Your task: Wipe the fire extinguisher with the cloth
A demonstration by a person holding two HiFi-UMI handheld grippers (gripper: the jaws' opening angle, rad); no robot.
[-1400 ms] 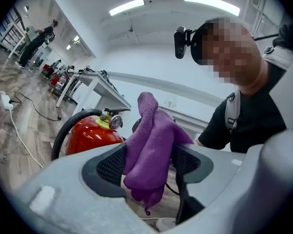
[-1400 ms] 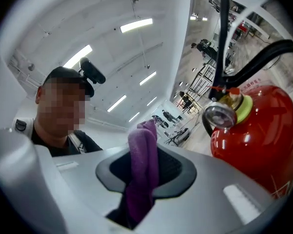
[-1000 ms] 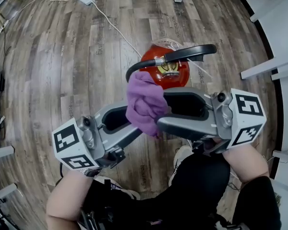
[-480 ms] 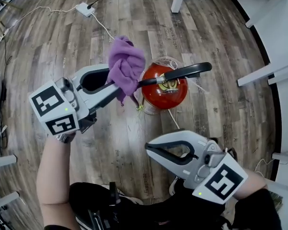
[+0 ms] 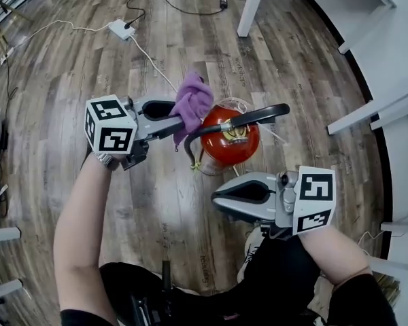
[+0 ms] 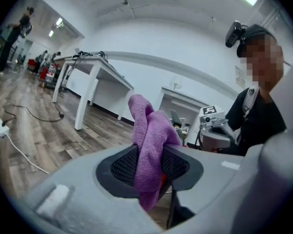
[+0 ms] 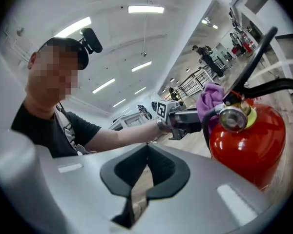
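Where the head view looks steeply down, we see the fire extinguisher point(image 5: 228, 145) standing upright on the wooden floor point(image 5: 81, 73) at the centre of the frame. Its black lever point(image 5: 258, 114) reaches toward the right.

We mark the left gripper point(image 5: 177, 122) at centre left, level with the extinguisher's top. Its fingers point(image 6: 122, 165) are clamped on the purple cloth point(image 5: 192, 100), which bunches up above them and hangs a little below. In the head view the cloth lies against the upper left of the extinguisher's head. In the right gripper view the cloth point(image 7: 210, 95) shows just behind the valve, at the upper right of the frame. We cannot tell whether it presses on the red body.

We mark the right gripper point(image 5: 221, 195) at lower centre, just below the extinguisher and apart from it. Its fingers point(image 7: 161, 167) are brought together with nothing between them. The red cylinder point(image 7: 249, 140) fills the right of that view.

Toward the upper left of the head view a white power strip point(image 5: 121, 29) lies on the floor. A white table leg point(image 5: 251, 5) stands at upper centre.
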